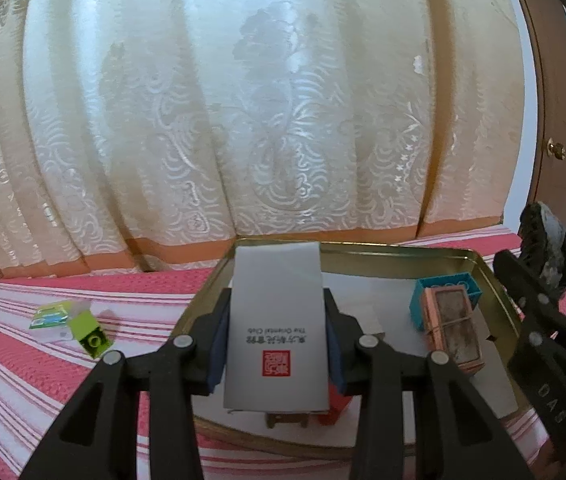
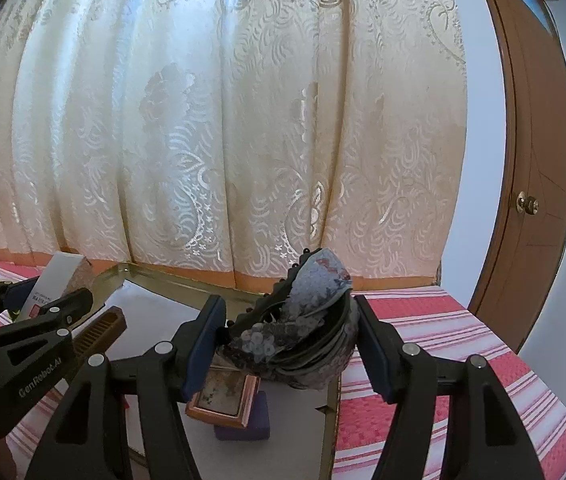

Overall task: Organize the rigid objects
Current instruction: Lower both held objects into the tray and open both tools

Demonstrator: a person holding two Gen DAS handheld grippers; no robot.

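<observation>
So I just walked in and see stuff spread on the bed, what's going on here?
A person is sorting small things into a gold tin on a striped cloth, with a claw in each hand. The left claw grips a white box over the tin. The right claw holds a sequined pouch above the tin's right side. Inside lie a framed block on a blue brick. A green brick waits outside on the cloth.

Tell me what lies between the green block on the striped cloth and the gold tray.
Only bare striped cloth lies between the green block and the gold tray's left rim; the left wrist view shows it.
</observation>
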